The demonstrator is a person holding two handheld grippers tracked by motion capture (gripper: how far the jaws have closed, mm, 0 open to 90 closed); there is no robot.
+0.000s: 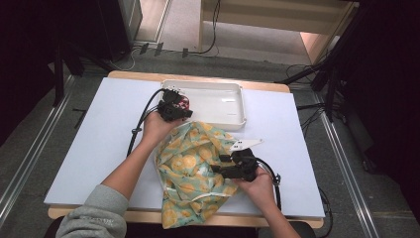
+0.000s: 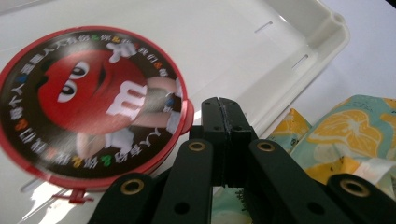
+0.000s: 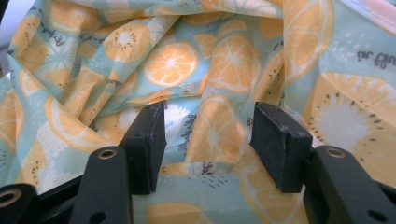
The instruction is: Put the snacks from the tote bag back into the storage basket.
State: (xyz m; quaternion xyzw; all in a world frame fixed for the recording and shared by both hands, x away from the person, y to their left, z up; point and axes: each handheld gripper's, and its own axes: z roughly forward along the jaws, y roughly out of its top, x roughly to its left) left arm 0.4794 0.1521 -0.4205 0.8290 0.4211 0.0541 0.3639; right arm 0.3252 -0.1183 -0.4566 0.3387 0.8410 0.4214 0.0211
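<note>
From the high view, my left claw (image 1: 179, 112) sits at the near left corner of a white plastic tray (image 1: 233, 116), a shallow rectangle with rounded corners, at the far side of the counter (image 1: 99, 134), whose top is a flat, pale sheet. My right claw (image 1: 223, 166) lies on a crumpled cloth bag (image 1: 190, 171) near the front edge, right of centre; its soft fabric is pale teal with orange citrus slices.

In the left gripper view, my left claw (image 2: 225, 114) has its 2 black jaws pressed flat together with nothing between them. Just left of the tips, a round tin (image 2: 91, 105) with a red rim and a glossy printed lid showing a red cartoon candy lies flat in the tray (image 2: 299, 42). The bag (image 2: 348, 135) bunches at the right.

In the right gripper view, my right claw (image 3: 208, 135) stands open, its 2 blocky matte pads apart over folds of the bag (image 3: 187, 60), clamping nothing.
</note>
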